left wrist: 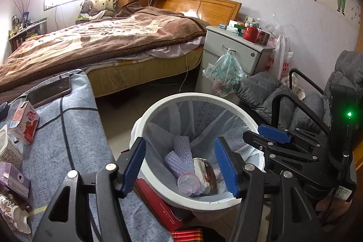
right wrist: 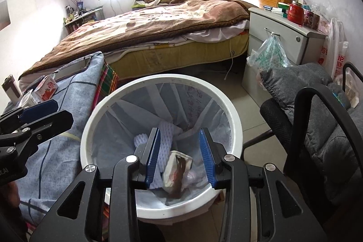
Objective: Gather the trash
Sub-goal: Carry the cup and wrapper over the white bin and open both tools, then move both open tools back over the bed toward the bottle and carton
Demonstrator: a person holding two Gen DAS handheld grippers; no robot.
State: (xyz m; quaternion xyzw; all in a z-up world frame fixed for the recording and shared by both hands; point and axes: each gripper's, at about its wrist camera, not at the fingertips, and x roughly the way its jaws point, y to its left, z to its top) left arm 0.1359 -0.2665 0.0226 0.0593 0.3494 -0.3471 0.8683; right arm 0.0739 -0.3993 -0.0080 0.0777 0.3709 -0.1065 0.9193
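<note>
A white round bin (left wrist: 188, 95) with a pale blue liner stands on the floor beside a table covered in blue checked cloth (left wrist: 74, 151). Inside lie white foam fruit nets (left wrist: 179, 151), a clear plastic cup (left wrist: 188, 183) and a shiny wrapper (left wrist: 207, 171). My left gripper (left wrist: 181, 162) hangs open over the bin mouth, nothing between its blue pads. My right gripper (right wrist: 180, 151) is open too, above the bin (right wrist: 158, 78), with a stained paper wrapper (right wrist: 177, 169) lying on the foam net (right wrist: 165, 140) below it. On the cloth remain a strawberry milk carton (left wrist: 25, 124), a purple box (left wrist: 13, 180) and a white cup (left wrist: 6, 146).
A phone (left wrist: 50, 91) lies on the table's far end. A grey padded chair (right wrist: 317, 117) with black arms stands right of the bin, a bed (left wrist: 102, 42) and a grey nightstand (left wrist: 233, 51) with a hanging plastic bag behind it. A red box (left wrist: 163, 208) sits under the bin's near side.
</note>
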